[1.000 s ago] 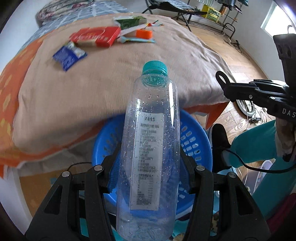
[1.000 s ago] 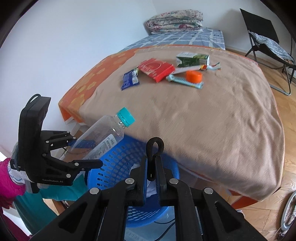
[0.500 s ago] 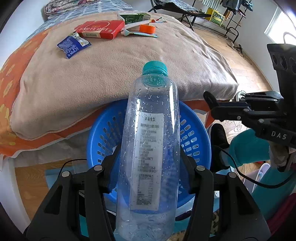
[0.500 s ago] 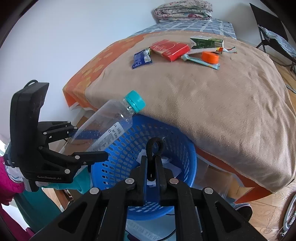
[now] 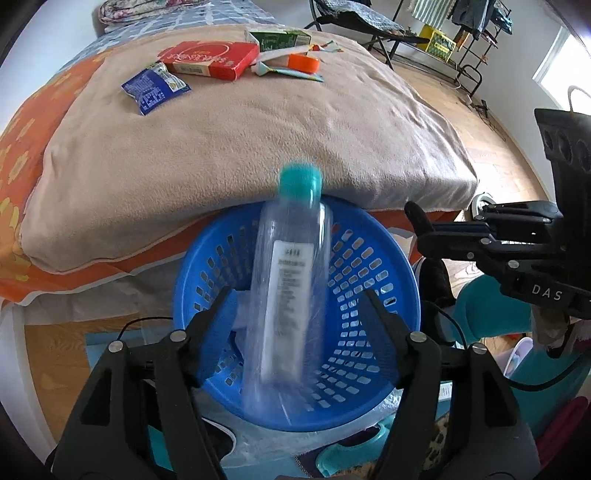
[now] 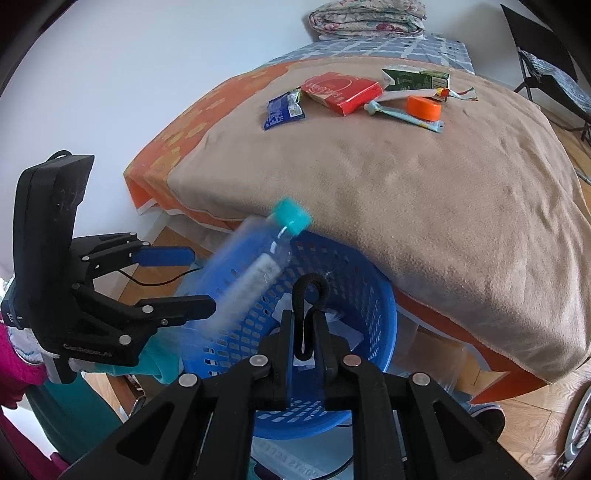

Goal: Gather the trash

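A clear plastic bottle [image 5: 291,280] with a teal cap is motion-blurred and falling free over the blue basket [image 5: 373,273]; it also shows in the right wrist view [image 6: 255,273]. My left gripper [image 5: 295,306] is open, its fingers spread on both sides of the bottle and not touching it; in the right wrist view it shows at the left [image 6: 199,280]. My right gripper [image 6: 308,328] is shut and empty above the basket [image 6: 365,328]. On the bed lie a red box [image 5: 210,59], a blue wrapper [image 5: 153,86], a green carton [image 5: 280,38] and an orange lid [image 5: 303,62].
The bed's beige blanket [image 5: 236,140] overhangs the basket's far rim. White paper lies in the basket [image 6: 332,321]. A folded quilt [image 6: 365,18] sits at the bed's head. A black folding chair [image 6: 546,70] and wood floor [image 5: 491,125] lie to the right.
My left gripper has opened and let go of the bottle, which now drops toward the basket. Both grippers have moved closer over the basket.
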{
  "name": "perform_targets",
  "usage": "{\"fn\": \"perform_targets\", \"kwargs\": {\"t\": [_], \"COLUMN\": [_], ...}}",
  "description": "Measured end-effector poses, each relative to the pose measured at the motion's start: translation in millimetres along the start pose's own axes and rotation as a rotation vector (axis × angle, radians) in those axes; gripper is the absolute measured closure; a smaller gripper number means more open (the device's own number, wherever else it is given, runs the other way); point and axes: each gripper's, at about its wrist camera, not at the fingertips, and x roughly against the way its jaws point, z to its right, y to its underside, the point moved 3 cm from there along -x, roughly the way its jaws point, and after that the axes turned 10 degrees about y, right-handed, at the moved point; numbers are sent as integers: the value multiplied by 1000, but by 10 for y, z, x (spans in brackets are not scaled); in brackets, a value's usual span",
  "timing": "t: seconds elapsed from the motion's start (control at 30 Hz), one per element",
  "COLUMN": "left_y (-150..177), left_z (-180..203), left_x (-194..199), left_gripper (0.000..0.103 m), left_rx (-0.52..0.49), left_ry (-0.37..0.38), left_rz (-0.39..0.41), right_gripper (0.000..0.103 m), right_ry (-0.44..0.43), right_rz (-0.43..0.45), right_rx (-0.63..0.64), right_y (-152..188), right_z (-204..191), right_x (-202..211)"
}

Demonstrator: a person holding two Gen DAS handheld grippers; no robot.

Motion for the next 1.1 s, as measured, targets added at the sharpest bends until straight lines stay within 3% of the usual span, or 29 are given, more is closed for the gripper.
{"fn": "perform_targets", "kwargs": {"t": [0.13, 0.27, 0.4, 0.8, 1.03, 1.1], "left_y": [-8, -9, -15, -2, -13, -22], "left_z": [5, -8, -23, -42, -75, -84], "left_x": [5, -3, -1, 17, 21, 22], "left_gripper": [33, 33, 33, 33, 33, 33], "left_rx": [-4, -1, 4, 8, 22, 27], "left_ry": [-5, -7, -10, -19, -13, -15], "left_rz": [4, 0, 2, 7, 7, 7], "right_gripper": [76, 70, 58, 48, 21, 19], "right_ry": [2, 8, 13, 12, 18, 18], "right_rz": [1, 4, 5, 12, 26, 30], "right_rx": [-8, -8, -6, 4, -15, -23], "right_y": [-2, -19, -20, -17, -38, -51], "right_z": [8, 3, 1, -15, 27, 40], "right_x": [2, 4, 6, 19, 51, 56]}}
